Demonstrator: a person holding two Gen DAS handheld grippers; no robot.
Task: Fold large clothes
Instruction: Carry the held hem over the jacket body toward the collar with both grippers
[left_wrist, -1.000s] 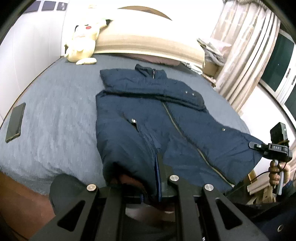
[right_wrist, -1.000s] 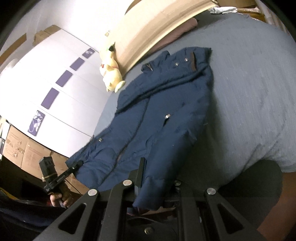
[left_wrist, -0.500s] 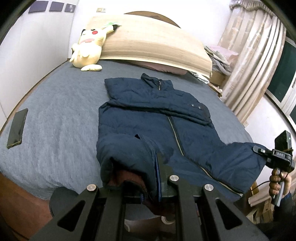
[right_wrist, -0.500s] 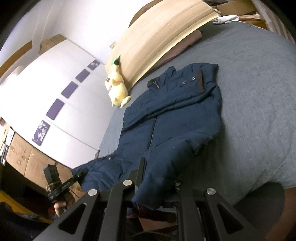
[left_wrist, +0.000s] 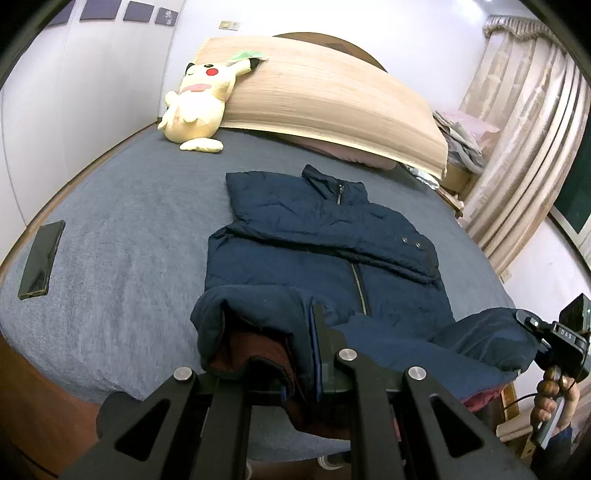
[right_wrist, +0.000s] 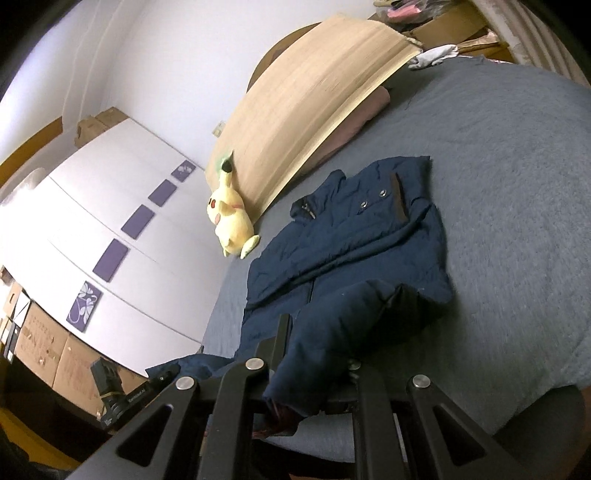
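Note:
A navy padded jacket (left_wrist: 325, 236) lies face up on the grey bed (left_wrist: 129, 236), collar toward the headboard, one sleeve folded across the chest. My left gripper (left_wrist: 295, 365) is shut on the jacket's bottom left hem and holds it lifted, brown lining showing. My right gripper (right_wrist: 314, 384) is shut on the bottom right hem of the jacket (right_wrist: 354, 243), also lifted. The right gripper also shows in the left wrist view (left_wrist: 532, 328), and the left gripper in the right wrist view (right_wrist: 162, 376).
A yellow plush toy (left_wrist: 199, 107) leans on the wooden headboard (left_wrist: 332, 92). A black phone (left_wrist: 40, 254) lies at the bed's left edge. Curtains (left_wrist: 524, 155) hang on the right. Cardboard boxes (right_wrist: 48, 350) stand by the white wardrobe.
Both grippers have lifted the jacket's bottom hem and carried it forward toward the collar, so the lower part now curls up over the body.

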